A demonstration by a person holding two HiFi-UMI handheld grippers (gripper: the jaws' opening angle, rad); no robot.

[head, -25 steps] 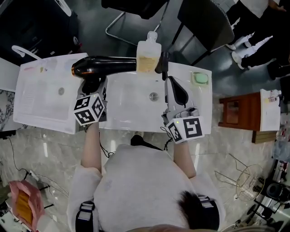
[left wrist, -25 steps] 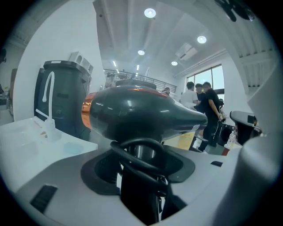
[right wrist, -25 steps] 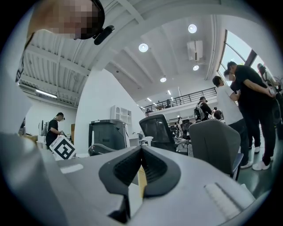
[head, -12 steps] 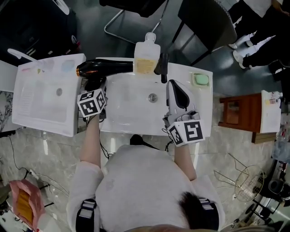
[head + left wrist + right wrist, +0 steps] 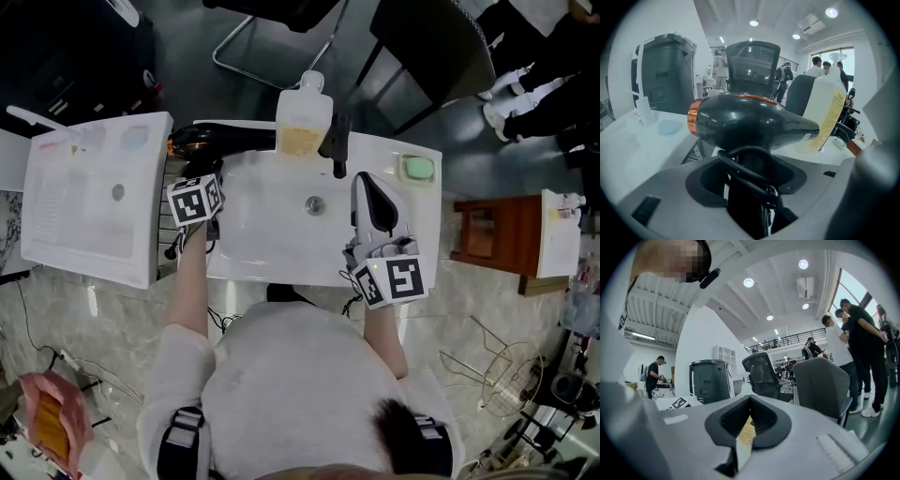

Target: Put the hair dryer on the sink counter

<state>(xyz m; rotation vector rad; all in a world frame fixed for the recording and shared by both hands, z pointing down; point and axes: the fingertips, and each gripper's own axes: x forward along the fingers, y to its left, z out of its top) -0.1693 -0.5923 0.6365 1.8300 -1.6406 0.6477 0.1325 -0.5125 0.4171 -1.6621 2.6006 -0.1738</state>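
Moved: the left gripper [image 5: 200,173] is carrying the hair dryer [image 5: 225,138] farther right and a little farther from the person than a second ago, so that its tapered end is now tucking in behind the soap bottle [image 5: 302,117].
Left gripper: its jaws are clamping the dryer's upright black handle, and a loop of black cord [image 5: 740,171] is bunching against the handle between them.
Hair dryer: the black barrel is lying level along the far-left edge of the sink counter [image 5: 424,217], with the orange-ringed end pointing left and the other end pointing right. Whether it is resting on the counter or hanging just above it cannot be told.
Soap bottle: it is standing upright on the far rim, just right of the dryer, showing a pale yellow label.
Faucet [image 5: 337,141]: the black faucet is standing just right of the bottle, reaching over the basin.
Basin [image 5: 267,225]: the white bowl is sitting between the two grippers, with the drain [image 5: 316,203] near its middle.
Right gripper [image 5: 363,184]: it is hovering over the right side of the basin, its jaws drawn in to a thin slit and gripping nothing.
Green pad [image 5: 416,167]: it is lying on the counter's far-right corner, well apart from the dryer.
White board [image 5: 84,206]: it is lying left of the counter, just beside the left gripper.
Beyond: a wooden stool [image 5: 492,239] is standing right of the counter, and office chairs [image 5: 764,376] and standing people [image 5: 855,333] are filling the room behind.
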